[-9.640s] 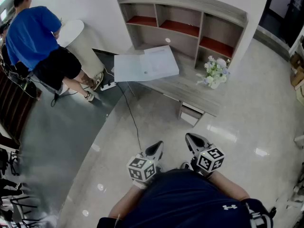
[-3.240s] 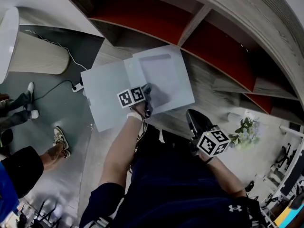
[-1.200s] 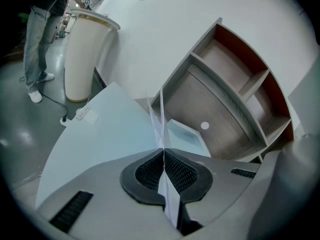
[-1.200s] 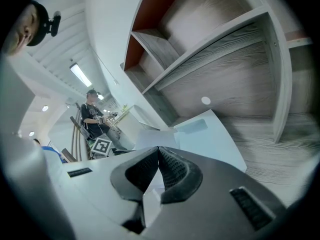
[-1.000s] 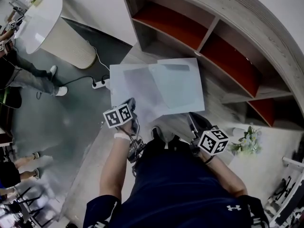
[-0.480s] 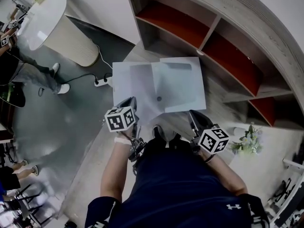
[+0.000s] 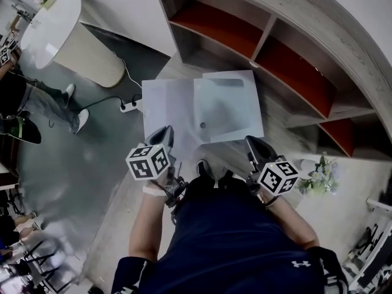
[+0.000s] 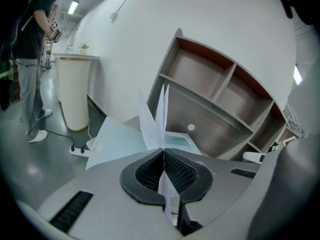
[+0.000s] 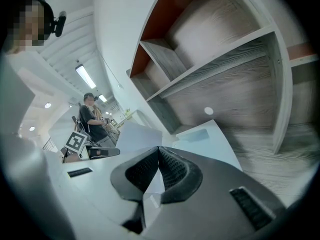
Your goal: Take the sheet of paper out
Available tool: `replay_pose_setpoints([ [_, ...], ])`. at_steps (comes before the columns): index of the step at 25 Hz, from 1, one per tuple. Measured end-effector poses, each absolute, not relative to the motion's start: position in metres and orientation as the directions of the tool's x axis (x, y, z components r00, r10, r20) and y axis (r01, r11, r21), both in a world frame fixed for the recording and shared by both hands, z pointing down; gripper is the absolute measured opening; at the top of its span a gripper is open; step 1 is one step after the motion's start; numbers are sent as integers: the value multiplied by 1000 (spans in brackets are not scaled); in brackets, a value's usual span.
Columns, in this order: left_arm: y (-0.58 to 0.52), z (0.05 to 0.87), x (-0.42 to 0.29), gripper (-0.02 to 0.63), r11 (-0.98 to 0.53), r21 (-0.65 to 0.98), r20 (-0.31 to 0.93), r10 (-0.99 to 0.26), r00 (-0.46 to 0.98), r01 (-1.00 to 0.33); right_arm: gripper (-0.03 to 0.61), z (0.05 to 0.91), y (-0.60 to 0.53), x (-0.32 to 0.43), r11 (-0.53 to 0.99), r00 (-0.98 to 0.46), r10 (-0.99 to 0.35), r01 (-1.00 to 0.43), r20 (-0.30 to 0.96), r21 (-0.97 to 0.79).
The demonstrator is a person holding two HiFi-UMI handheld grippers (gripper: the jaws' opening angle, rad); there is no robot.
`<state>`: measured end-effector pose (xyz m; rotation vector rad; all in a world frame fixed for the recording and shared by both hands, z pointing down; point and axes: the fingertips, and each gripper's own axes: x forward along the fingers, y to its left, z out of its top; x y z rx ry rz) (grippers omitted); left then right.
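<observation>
Jaws of the left gripper (image 8: 163,152) clamp a thin white paper sheet (image 8: 160,118) at lower centre; right gripper (image 9: 159,149) jaws are pressed together near the translucent plastic folder (image 7: 229,106) on the grey wooden bench (image 7: 283,112).

Holds the left hand-held gripper (image 7: 162,137) by the near edge of the counter (image 7: 277,126), tilted downward, jaws pinched shut on a sheet of paper (image 8: 160,111) that stands on edge between them. Holds the right hand-held gripper (image 7: 255,147) by that same edge, jaws closed tip to tip. Reaches both forearms forward, elbows bent.
</observation>
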<state>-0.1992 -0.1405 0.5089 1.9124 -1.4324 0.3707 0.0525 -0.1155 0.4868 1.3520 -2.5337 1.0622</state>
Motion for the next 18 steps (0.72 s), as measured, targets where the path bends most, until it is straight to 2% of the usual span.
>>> replay_pose_setpoints([
  [8, -135, 475, -184, 17, -195, 371, 549, -743, 384, -908, 14, 474, -119, 51, 404, -608, -720, -759, 333, -511],
  [18, -135, 466, -172, 17, -241, 351, 541, -737, 406, -905, 14, 466, -123, 50, 426, -605, -734, -764, 309, -484],
])
